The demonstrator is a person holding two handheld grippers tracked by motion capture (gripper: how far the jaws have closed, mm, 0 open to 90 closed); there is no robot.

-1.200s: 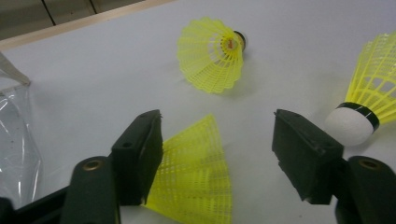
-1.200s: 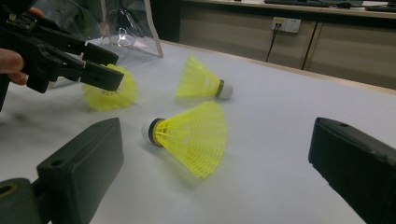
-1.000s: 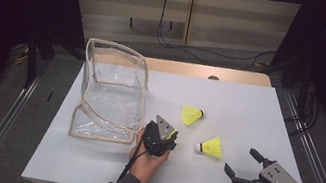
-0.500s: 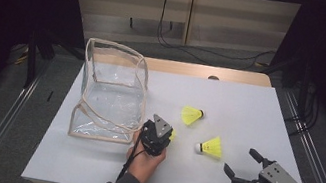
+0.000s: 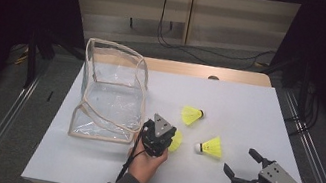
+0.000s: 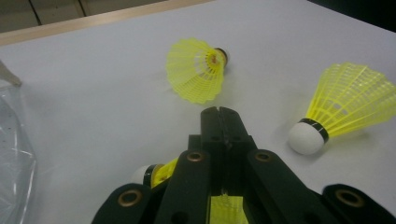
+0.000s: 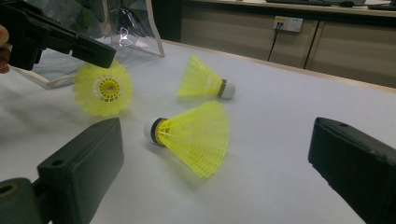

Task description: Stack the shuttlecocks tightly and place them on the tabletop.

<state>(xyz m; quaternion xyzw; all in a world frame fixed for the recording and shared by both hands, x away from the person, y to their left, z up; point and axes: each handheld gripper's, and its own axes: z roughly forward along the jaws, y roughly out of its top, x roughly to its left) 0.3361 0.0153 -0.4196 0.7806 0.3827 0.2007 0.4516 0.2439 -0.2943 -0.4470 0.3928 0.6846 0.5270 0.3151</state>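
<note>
Three yellow shuttlecocks lie on the white table top [image 5: 259, 108]. My left gripper [image 5: 169, 142] has just been closing and is now shut on the skirt rim of the nearest shuttlecock [image 5: 176, 140]. In the left gripper view the jaws meet at the tip [image 6: 219, 113], with the white cork [image 6: 142, 173] below left of them. The right gripper view has that gripper [image 7: 100, 55] pinching the skirt [image 7: 103, 88]. A second shuttlecock [image 5: 191, 115] lies farther off, and a third [image 5: 210, 146] lies between the hands. My right gripper [image 5: 240, 161] stands open at the front right, with nothing between its jaws.
A clear plastic pouch with beige piping [image 5: 111, 87] stands open on the left part of the table, just left of my left hand. A wooden strip [image 5: 195, 70] runs along the far edge. Metal rails flank both sides.
The left gripper's jaws have come together on the shuttlecock's skirt and the hand has shifted slightly. The right gripper and the other two shuttlecocks have stayed put.
</note>
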